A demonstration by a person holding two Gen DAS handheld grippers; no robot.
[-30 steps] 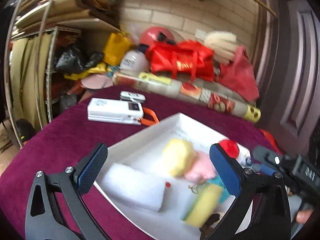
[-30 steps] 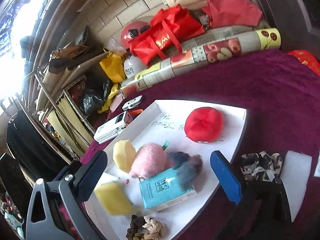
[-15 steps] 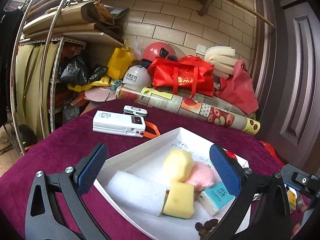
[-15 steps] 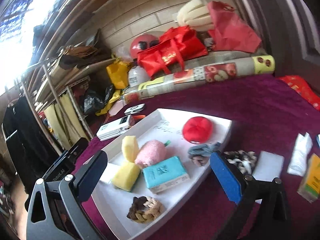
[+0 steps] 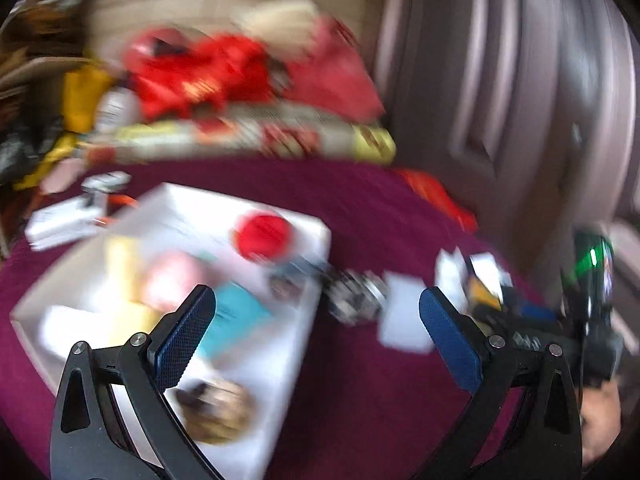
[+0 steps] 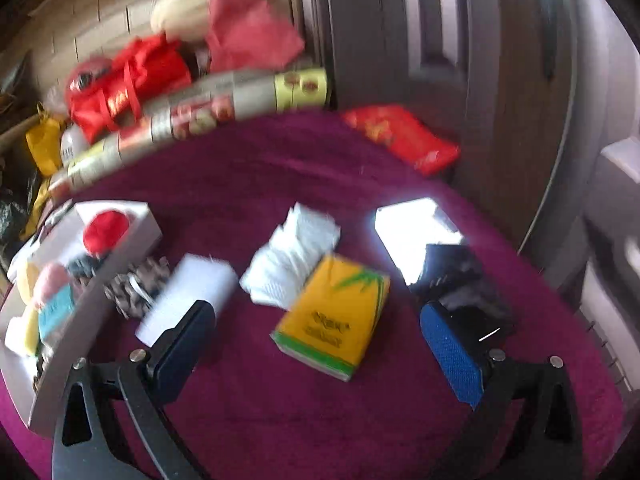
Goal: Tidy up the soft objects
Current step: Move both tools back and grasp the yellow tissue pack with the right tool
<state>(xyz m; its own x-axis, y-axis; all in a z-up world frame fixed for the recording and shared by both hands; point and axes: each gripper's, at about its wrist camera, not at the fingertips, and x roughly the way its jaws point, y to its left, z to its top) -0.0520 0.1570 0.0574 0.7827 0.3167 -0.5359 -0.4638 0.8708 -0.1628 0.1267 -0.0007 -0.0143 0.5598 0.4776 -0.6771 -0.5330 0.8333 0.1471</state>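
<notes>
Since the white foam block [image 6: 188,296] beside the white tray [image 6: 60,344] looks light and squashy, I'd pinch its short sides gently; the yellow tissue pack [image 6: 334,316] lies right of it. Both the left gripper [image 5: 316,336] and right gripper [image 6: 316,340] are spread, holding nothing, above a maroon cloth [image 6: 280,408] in a cluttered storeroom.
</notes>
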